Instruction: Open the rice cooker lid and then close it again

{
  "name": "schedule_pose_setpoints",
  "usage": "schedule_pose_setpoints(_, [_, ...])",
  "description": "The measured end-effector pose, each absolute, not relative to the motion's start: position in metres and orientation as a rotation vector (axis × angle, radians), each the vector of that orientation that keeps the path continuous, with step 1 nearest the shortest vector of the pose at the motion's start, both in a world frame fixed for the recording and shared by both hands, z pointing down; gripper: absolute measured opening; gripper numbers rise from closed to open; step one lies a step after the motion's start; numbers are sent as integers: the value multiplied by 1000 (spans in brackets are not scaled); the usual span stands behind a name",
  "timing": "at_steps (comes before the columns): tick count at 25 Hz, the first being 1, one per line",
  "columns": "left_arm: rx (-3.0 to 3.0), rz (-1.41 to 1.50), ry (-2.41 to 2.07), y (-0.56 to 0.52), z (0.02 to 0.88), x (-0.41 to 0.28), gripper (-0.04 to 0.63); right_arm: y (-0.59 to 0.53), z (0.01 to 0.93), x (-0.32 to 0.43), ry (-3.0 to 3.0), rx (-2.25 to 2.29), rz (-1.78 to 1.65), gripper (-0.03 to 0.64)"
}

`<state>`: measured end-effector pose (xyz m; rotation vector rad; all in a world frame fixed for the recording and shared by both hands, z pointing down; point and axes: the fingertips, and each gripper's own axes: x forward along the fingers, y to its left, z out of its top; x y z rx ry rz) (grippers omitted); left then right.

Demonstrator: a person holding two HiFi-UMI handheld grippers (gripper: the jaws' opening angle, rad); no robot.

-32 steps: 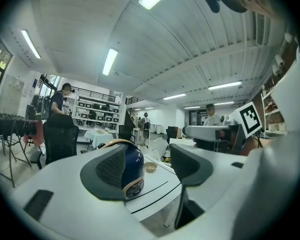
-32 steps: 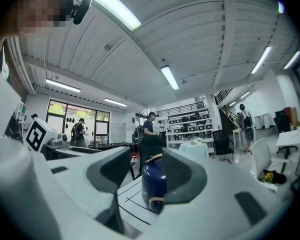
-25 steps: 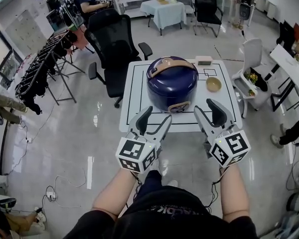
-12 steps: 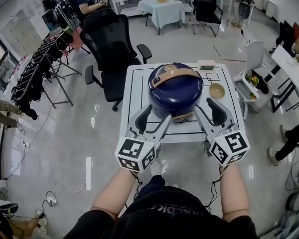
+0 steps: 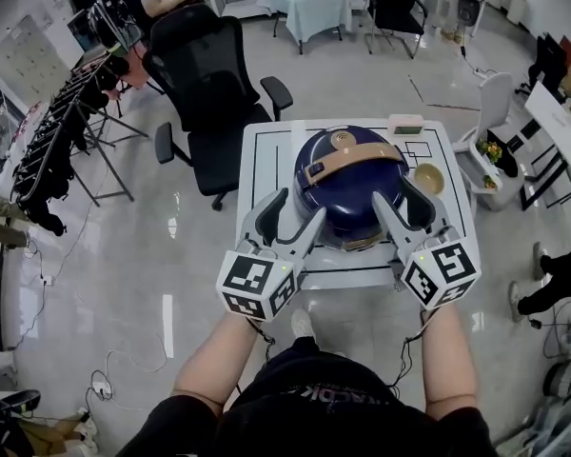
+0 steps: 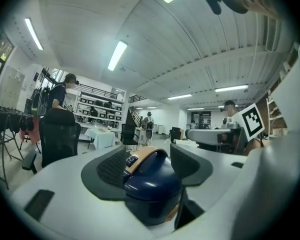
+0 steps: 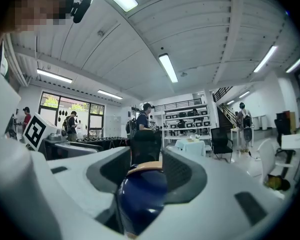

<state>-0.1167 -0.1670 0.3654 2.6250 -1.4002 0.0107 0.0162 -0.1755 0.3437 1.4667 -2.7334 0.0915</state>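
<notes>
Steer left gripper (image 5: 295, 208) and right gripper (image 5: 400, 198), jaws wide and empty, toward rice cooker (image 5: 350, 184) centred on table (image 5: 266, 160) at 12 o'clock; flank at 9 and 3, then press tan front catch (image 5: 364, 244) at 6 gently

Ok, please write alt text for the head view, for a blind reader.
From above, a person holds the left tongs and right tongs, both open, near the front of a dark blue rice cooker, lid shut, on a white table. A small bowl sits to its right; a black office chair stands beyond.
</notes>
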Motion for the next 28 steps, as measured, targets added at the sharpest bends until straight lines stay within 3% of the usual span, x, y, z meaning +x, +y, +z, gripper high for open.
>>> schedule_pose_setpoints(16, [2640,-9,-1260,-252,390,-140,227,-249,375,-13,-2514,1506,-28,183])
schedule_pose_setpoints(20, [2663,8,-1194,-259,392,-134,166,-250,382,-13,-2429,1492,-92,184])
schedule_pose_setpoints(24, [2722,46,-1138,-261,393,-123,147,-251,387,-14,-2357,1456,-153,183])
schedule_pose_setpoints(28, [2725,57,-1131,-267,397,-121,46,-255,391,-15,-2318,1429,-179,183])
